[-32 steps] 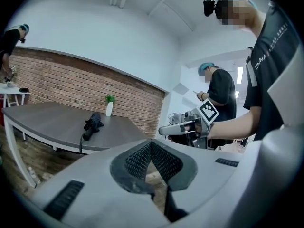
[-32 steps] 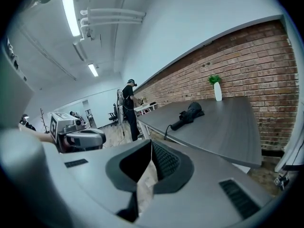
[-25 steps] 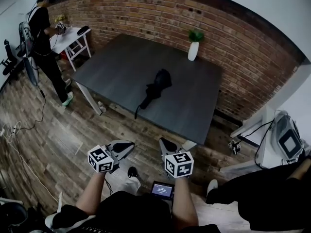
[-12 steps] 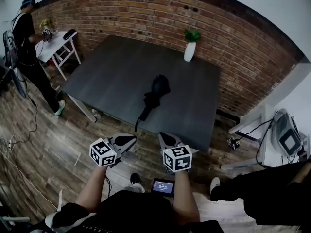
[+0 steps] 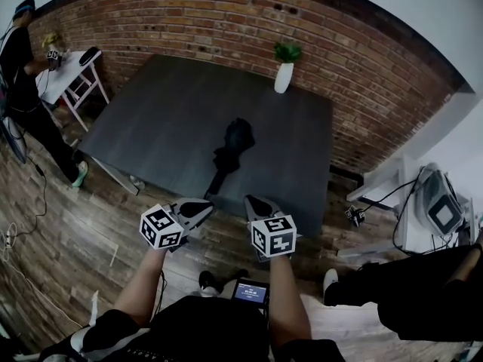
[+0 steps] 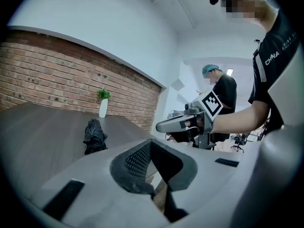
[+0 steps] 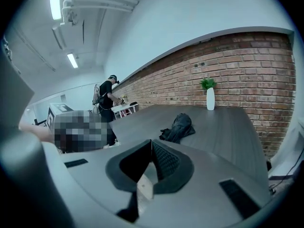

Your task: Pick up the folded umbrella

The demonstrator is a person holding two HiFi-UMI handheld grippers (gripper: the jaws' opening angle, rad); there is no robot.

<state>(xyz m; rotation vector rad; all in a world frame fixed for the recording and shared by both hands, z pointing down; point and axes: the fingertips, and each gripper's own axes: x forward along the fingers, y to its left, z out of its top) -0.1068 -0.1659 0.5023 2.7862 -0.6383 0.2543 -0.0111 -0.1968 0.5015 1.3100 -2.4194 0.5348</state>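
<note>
A black folded umbrella (image 5: 232, 146) lies on the dark grey table (image 5: 166, 111), its strap trailing toward the near edge. It also shows as a dark bundle in the left gripper view (image 6: 94, 137) and the right gripper view (image 7: 178, 127). My left gripper (image 5: 205, 206) and right gripper (image 5: 252, 202) hover side by side just short of the table's near edge, both pointing at the umbrella and well apart from it. Both are shut with nothing between the jaws.
A white vase with a green plant (image 5: 284, 72) stands at the table's far edge by the brick wall (image 5: 226, 21). A person (image 5: 23, 74) stands at a small white table (image 5: 68, 70) far left. White equipment and cables (image 5: 434, 210) sit at the right.
Both grippers have come closer to the table's near edge. The table and umbrella sit lower and nearer in the head view, and the person at left has slid toward the frame's edge.
</note>
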